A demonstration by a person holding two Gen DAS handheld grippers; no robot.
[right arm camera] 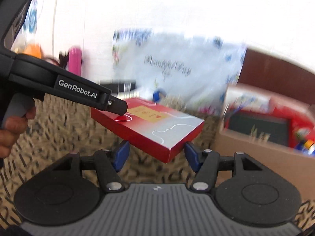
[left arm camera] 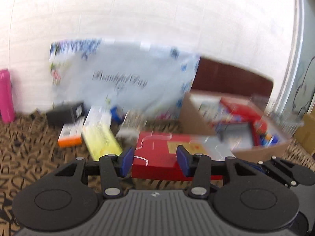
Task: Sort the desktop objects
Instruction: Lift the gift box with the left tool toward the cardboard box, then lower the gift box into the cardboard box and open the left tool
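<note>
A flat red and silver box hangs tilted above the patterned tablecloth, held at two ends. In the left wrist view my left gripper has its blue pads pressed against the box's near end. From the right wrist view that same left gripper reaches in from the left and clamps the far corner. My right gripper grips the near corner, a blue pad against each side. Part of the right gripper's black linkage shows at the right of the left wrist view.
An open cardboard box holding red packages stands at the right. A white printed bag leans on the wall behind. On the left lie a yellow box, an orange-white box, a black box and a pink bottle. A hand holds the left gripper's handle.
</note>
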